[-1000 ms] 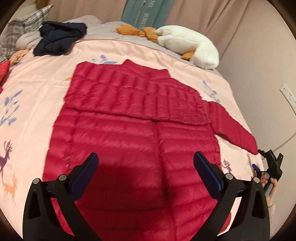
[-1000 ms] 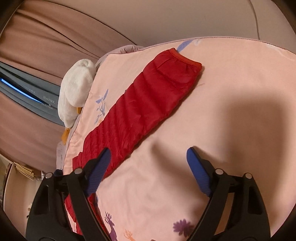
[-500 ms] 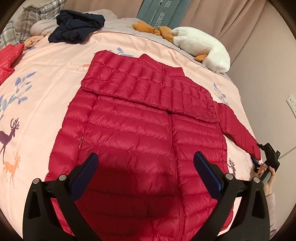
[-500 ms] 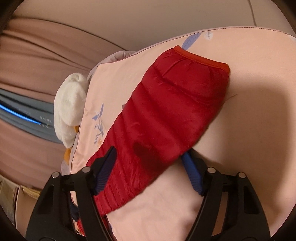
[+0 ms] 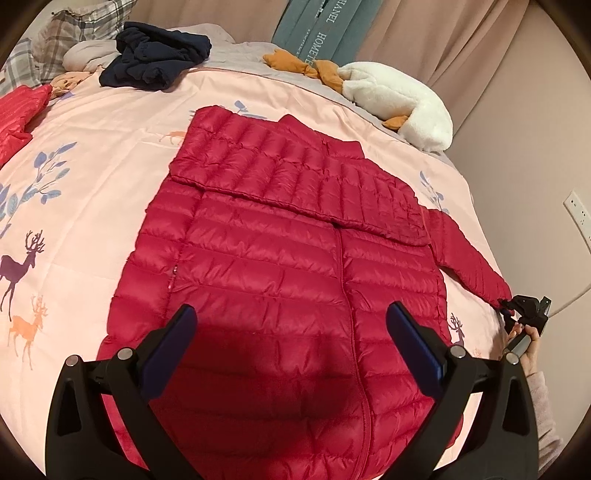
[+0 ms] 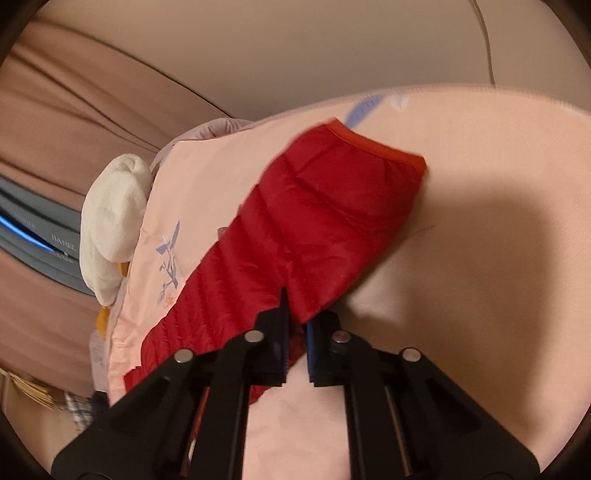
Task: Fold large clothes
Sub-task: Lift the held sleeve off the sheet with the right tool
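A red quilted down jacket (image 5: 288, 266) lies flat on the pink bedspread (image 5: 92, 192), zipper up, with one sleeve folded across its chest. The other sleeve (image 5: 469, 258) stretches out to the right. My left gripper (image 5: 291, 332) hovers open above the jacket's lower half, nothing between its blue pads. In the right wrist view, my right gripper (image 6: 295, 332) is shut on the edge of that outstretched sleeve (image 6: 325, 229), a little short of its orange-trimmed cuff (image 6: 373, 142). The right gripper (image 5: 524, 308) also shows at the sleeve's end in the left wrist view, held by a hand.
A white plush toy (image 5: 399, 99) and grey-green cushions (image 5: 317, 33) sit at the bed's far side. A dark navy garment (image 5: 155, 61), plaid pillows (image 5: 74, 33) and another red garment (image 5: 18, 114) lie far left. A wall with a socket (image 5: 578, 214) borders the right.
My right gripper has moved onto the sleeve and shut on its edge. The left gripper's view has drifted over the jacket; its fingers stay open.
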The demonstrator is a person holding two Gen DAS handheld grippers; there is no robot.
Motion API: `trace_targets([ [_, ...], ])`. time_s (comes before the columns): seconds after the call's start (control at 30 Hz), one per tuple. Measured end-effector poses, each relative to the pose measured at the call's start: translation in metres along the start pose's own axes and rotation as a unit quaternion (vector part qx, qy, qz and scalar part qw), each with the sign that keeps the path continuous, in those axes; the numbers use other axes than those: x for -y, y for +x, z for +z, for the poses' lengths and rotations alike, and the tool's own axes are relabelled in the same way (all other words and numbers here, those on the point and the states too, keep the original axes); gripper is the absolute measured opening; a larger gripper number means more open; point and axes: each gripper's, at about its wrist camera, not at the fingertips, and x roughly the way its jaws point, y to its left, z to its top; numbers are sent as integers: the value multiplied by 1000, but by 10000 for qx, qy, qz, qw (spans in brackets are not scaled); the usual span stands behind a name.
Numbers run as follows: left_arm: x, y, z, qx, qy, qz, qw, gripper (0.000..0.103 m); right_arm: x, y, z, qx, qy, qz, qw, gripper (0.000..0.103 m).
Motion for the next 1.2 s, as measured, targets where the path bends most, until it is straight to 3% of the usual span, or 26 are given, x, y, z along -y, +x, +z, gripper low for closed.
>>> trace_targets([
  [0.17, -8, -3, -4, -38, -101, -89, 9999, 102, -30, -24, -5, 294, -577, 46, 9979, 5],
  [0.43, -15, -10, -9, -53, -177, -264, 9995, 102, -98, -68, -19, 710, -1551, 346, 9847, 5],
  [0.77, -34, -21, -15, -44, -324, -437, 9985, 102, -192, -108, -78, 1068, -3085, 692, 9427, 5],
  [1.2, -57, -38, -15, 72, -517, -587, 9969, 102, -266, -117, -168, 758, -4134, 1130, 9003, 4],
])
